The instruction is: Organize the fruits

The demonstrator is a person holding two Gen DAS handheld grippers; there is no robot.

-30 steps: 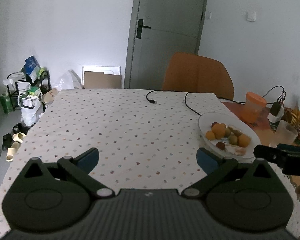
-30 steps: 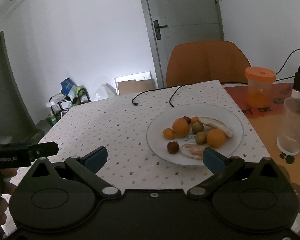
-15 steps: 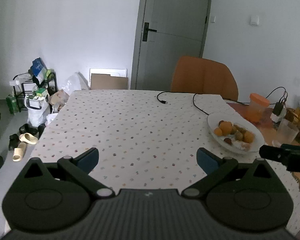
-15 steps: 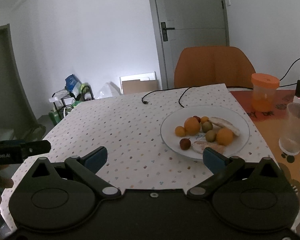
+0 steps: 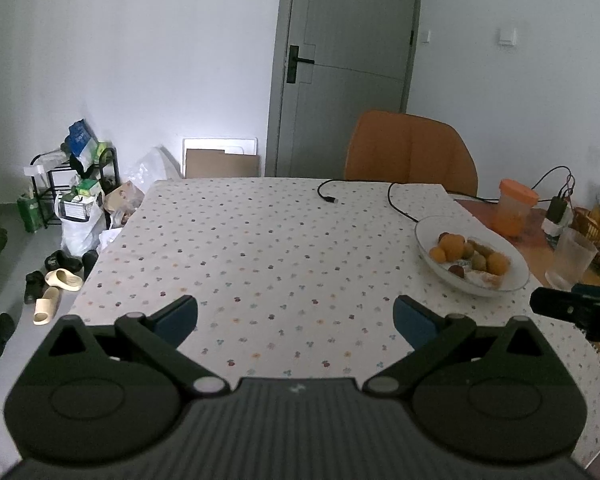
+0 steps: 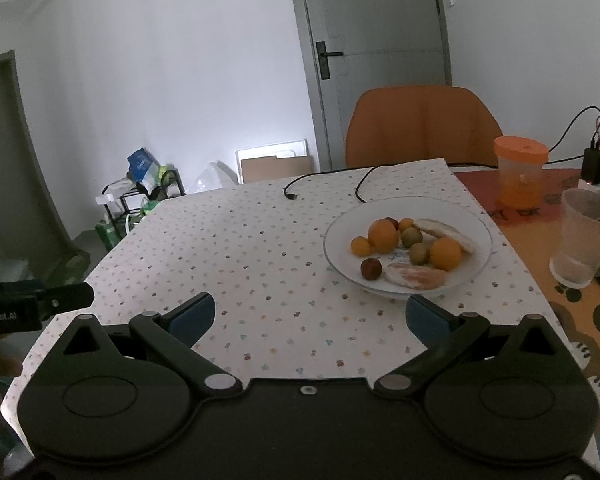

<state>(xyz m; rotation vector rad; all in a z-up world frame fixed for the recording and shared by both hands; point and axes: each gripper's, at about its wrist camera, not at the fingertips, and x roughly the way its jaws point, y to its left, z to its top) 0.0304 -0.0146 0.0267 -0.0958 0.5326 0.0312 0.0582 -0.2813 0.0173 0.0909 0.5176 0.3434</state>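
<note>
Several round fruits, glossy plate

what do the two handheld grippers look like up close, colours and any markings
Both are matte black with two round discs and angled linkage bars ending in blue finger pads. The left gripper has a ribbed grey centre plate with a small white logo; the right gripper has a smooth black plate. White lettering ending "Robot.AI" shows on the left one's side.

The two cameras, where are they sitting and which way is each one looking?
Left wrist: on the left gripper, facing across the dotted table to the door; both open fingers show, with the right gripper's tip at the right edge.
Right wrist: on the right gripper, facing the fruit plate; its open fingers show.
Shared: plate, orange chair, door.
</note>
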